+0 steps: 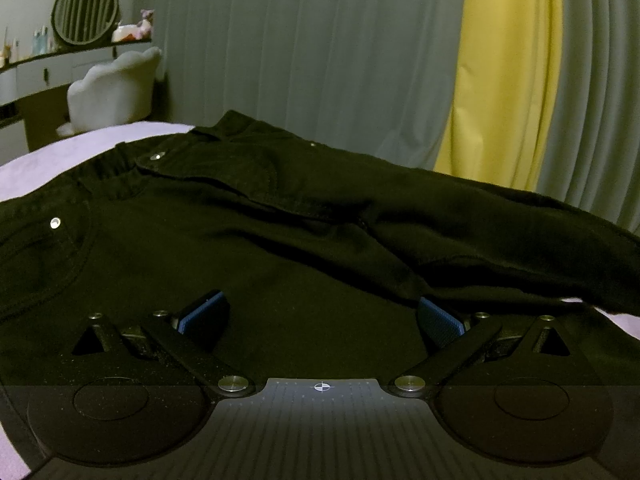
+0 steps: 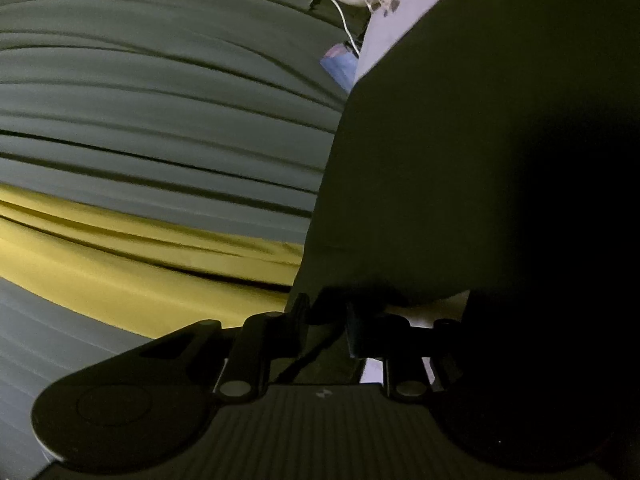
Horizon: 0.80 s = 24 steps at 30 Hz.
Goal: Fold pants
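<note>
Black pants [image 1: 280, 216] lie across the bed [image 1: 60, 152], long axis running rightward. The left gripper [image 1: 320, 316], fingers spread and empty, hovers over the seat; the right gripper [image 2: 344, 320] pinches a raised leg.

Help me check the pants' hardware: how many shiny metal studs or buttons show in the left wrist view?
3: a waistband button near the top left, a rivet at the left pocket, and a tiny rivet farther back on the pants. Folds may hide others.
</note>
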Available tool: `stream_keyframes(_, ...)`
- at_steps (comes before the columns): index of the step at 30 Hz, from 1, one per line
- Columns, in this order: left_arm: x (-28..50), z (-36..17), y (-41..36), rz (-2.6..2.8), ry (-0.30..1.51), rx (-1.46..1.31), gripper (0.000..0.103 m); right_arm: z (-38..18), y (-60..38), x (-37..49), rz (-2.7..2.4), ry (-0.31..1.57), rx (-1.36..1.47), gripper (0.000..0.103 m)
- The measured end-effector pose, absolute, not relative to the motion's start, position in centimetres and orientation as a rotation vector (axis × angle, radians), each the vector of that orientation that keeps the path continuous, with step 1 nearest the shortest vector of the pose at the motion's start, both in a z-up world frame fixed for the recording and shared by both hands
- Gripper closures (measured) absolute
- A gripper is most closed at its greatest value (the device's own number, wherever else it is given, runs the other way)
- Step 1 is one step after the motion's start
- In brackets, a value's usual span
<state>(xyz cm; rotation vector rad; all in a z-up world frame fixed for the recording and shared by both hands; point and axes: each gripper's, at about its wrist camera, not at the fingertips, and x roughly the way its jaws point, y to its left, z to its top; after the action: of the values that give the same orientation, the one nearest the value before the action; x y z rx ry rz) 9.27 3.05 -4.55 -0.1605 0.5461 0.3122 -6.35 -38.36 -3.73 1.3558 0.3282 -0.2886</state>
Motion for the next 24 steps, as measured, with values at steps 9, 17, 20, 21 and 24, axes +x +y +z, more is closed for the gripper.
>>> stream_keyframes(9, 9.3, -4.5, 3.0, 0.311, 0.545, -0.163, 0.000, -4.8, -37.8, -4.0, -0.248, 0.318, 1.445, 0.064)
stream_keyframes(17, 9.3, -4.6, 3.0, 0.312, 0.545, -0.160, 0.000, -5.6, -38.3, -3.3, -0.248, 0.298, 1.483, 0.071)
stream_keyframes(20, 9.2, -4.6, 3.1, 0.312, 0.545, -0.160, 0.000, -5.9, -37.9, -2.4, -0.263, 0.287, 1.519, 0.072)
stream_keyframes(21, 9.2, -4.6, 3.2, 0.312, 0.545, -0.160, 0.000, -5.8, -37.8, -1.9, -0.264, 0.279, 1.534, 0.070)
stream_keyframes(24, 9.2, -4.6, 3.2, 0.313, 0.545, -0.158, 0.000, -6.2, -37.7, -2.4, -0.239, 0.242, 1.612, 0.063)
